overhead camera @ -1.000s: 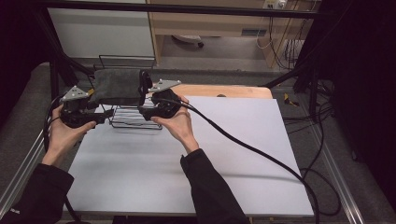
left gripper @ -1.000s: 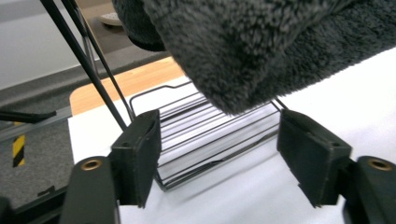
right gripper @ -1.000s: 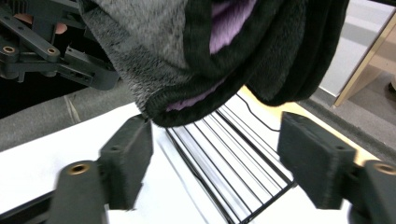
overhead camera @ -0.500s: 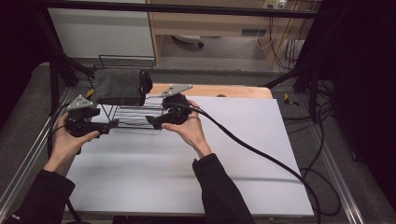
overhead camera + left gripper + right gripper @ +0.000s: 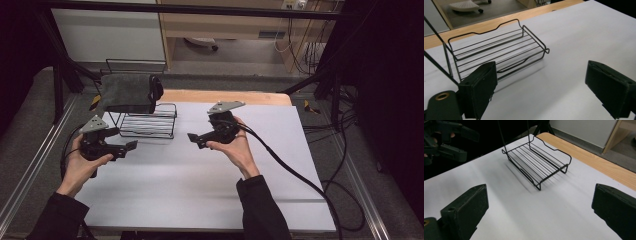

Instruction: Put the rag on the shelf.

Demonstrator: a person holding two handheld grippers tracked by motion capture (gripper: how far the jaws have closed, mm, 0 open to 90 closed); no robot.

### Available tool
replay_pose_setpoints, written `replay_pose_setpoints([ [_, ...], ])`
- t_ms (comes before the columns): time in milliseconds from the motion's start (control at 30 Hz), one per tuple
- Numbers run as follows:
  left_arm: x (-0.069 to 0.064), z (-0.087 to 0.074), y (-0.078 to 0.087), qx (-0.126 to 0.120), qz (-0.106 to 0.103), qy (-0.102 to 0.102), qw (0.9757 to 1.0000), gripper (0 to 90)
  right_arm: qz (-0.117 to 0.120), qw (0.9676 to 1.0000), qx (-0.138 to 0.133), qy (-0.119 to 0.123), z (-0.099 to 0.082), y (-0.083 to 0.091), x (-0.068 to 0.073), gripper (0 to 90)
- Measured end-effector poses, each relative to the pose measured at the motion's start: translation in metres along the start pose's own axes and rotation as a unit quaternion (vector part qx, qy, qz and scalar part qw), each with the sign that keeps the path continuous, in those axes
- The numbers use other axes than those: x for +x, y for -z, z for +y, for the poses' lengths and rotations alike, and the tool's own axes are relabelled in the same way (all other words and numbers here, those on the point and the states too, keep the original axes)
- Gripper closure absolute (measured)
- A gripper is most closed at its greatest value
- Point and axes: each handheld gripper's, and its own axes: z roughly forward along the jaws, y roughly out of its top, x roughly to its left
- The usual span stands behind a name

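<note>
**Q:** Rack (image 5: 148,122): where is it located, and what is carried on it?

**A:** It is set at the far left of the table (image 5: 200,190), close to the wooden edge. A grey cloth (image 5: 127,92) is draped over its upper rail, and the lower wire tray is seen bare.

**Q:** How are the two claws to be read?

**A:** The left gripper (image 5: 129,147) is held with its jaws spread wide. They have just been opening, and nothing is seen between them. The same is noted for the right gripper (image 5: 196,141): spread, just opening, with bare table between the pads. Neither is in contact with the rack.

**Q:** Which relation is the coming move judged to turn on?

**A:** The rack lies ahead of both hands, between the lines of the two grippers, but offset to the left. The left gripper is placed just beside the tray's near left corner, and the right gripper is kept well apart from its right end. In the high view the tray's long axis runs across the table, left to right.

**Q:** What follows from that?

**A:** The left hand is judged the nearer for any fresh grasp. In the left gripper view the tray is seen ahead and left of the jaw gap, so a turn toward it is probably needed first.
</note>
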Motion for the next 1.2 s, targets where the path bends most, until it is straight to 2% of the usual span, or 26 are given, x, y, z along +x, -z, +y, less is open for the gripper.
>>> replay_pose_setpoints([
  [33,-0.003,-0.002,-0.001,-0.001,-0.008,0.000,1.0000,11.2,-0.001,1.0000,-0.002,-0.004,-0.004,0.005,-0.003,1.2],
  [233,-0.017,-0.015,-0.007,0.005,-0.025,-0.009,0.9996,11.4,-0.012,0.9998,0.000,-0.017,-0.029,0.032,-0.019,0.9],
  [367,-0.025,-0.027,-0.013,0.017,-0.038,-0.021,0.9989,11.2,-0.019,0.9994,0.002,-0.028,-0.049,0.047,-0.029,0.9],
  [500,-0.032,-0.039,-0.019,0.020,-0.051,-0.023,0.9982,11.0,-0.024,0.9989,0.004,-0.041,-0.072,0.059,-0.039,0.8],
  [767,-0.036,-0.061,-0.028,0.035,-0.051,-0.031,0.9976,8.7,-0.027,0.9978,0.011,-0.059,-0.122,0.078,-0.056,0.8],
  [900,-0.035,-0.072,-0.029,0.035,-0.053,-0.024,0.9977,8.7,-0.029,0.9971,0.015,-0.069,-0.146,0.085,-0.062,0.8],
  [1067,-0.035,-0.084,-0.030,0.047,-0.050,-0.031,0.9972,8.7,-0.024,0.9964,0.025,-0.078,-0.171,0.091,-0.068,0.8],
  [1200,-0.034,-0.088,-0.028,0.047,-0.054,-0.034,0.9969,8.7,-0.024,0.9960,0.026,-0.082,-0.189,0.097,-0.072,0.8],
])
